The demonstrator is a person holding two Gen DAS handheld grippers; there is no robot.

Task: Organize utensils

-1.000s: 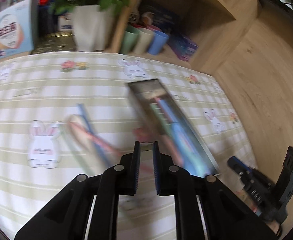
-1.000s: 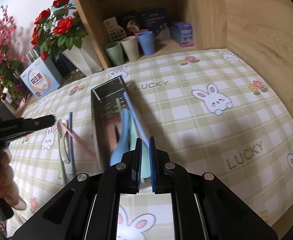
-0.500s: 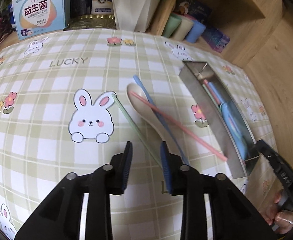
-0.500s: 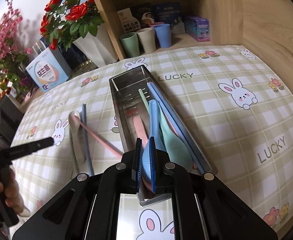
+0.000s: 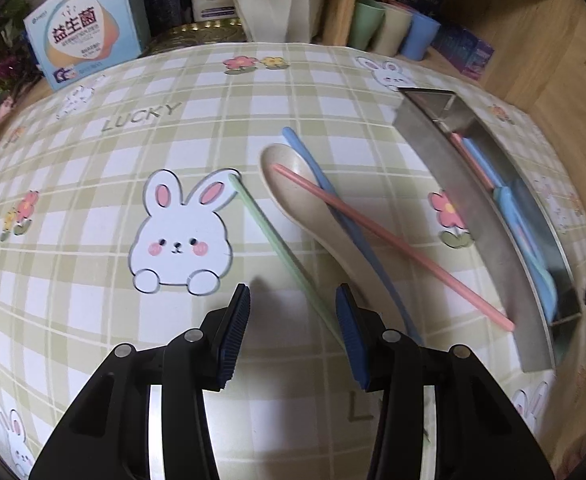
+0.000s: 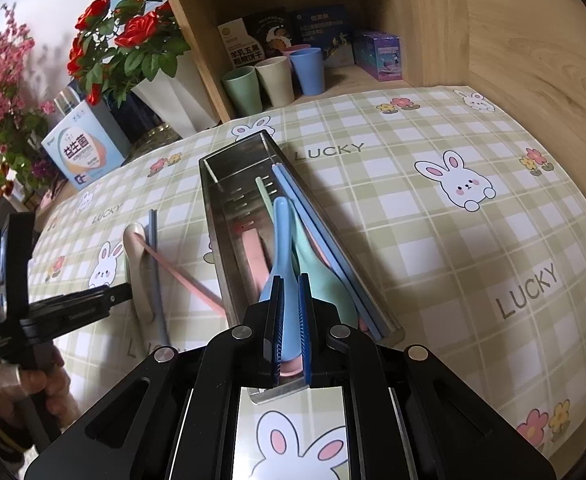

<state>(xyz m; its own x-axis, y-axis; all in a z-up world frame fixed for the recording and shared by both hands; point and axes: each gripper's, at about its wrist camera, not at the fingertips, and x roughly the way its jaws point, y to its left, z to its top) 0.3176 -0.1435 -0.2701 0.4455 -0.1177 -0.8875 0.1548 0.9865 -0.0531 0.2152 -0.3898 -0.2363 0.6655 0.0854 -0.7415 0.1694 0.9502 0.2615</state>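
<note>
Meanwhile left gripper [image 5: 293, 304] opening empty-jawed over green chopstick [image 5: 277, 240] at lower centre, right gripper [image 6: 289, 296] pinching blue spoon [image 6: 283, 240] inside metal tray [image 6: 217, 216], centre frame, cream spoon [image 5: 293, 196] lying on tablecloth [image 5: 93, 280]

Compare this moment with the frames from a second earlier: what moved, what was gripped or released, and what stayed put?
The left tongs swung away from the steel tray and dropped toward the loose utensils; their jaws are opening, empty, nearing the green chopstick. Nothing was gripped or released. The right tongs stayed shut on the blue spoon over the tray. The beige spoon, pink chopstick and blue chopstick lie unmoved.
</note>
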